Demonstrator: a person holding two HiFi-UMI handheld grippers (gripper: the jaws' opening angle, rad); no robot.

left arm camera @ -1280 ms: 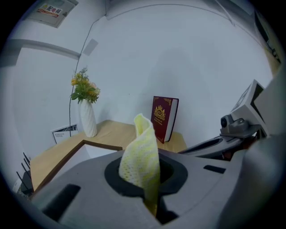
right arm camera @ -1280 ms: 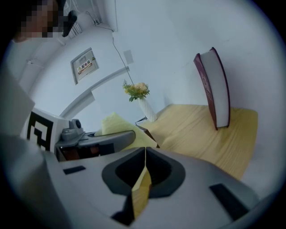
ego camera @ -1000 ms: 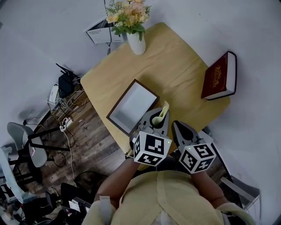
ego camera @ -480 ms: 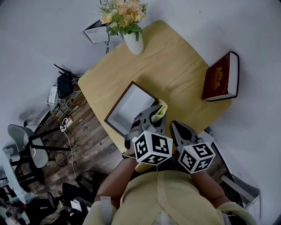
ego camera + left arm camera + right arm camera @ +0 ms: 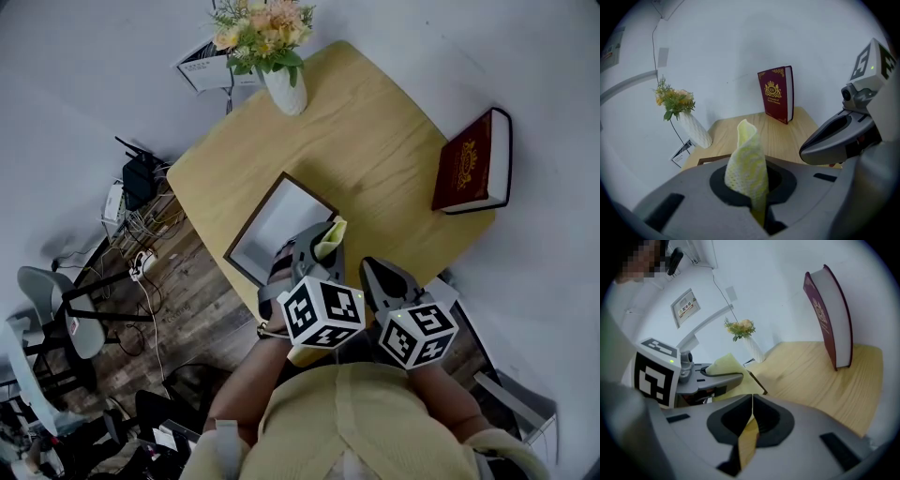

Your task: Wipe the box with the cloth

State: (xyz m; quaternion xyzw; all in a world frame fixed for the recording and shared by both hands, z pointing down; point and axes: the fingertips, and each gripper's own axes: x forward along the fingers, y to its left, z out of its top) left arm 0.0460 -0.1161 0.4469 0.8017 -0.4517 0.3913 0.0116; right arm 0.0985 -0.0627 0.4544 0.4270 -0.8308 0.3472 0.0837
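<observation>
Clamped tight in left gripper (image 5: 755,190): yellow mesh cloth (image 5: 746,164), standing in soft fold, at near right edge of shallow dark-rimmed box (image 5: 281,230). Just right of box, right gripper (image 5: 752,404) pressed together, empty. Likely light, limp, grippy; best pinched at bunched base, loose end free for wiping.

Open-weave cloth (image 5: 746,164), matt smooth wooden table (image 5: 375,141)
</observation>
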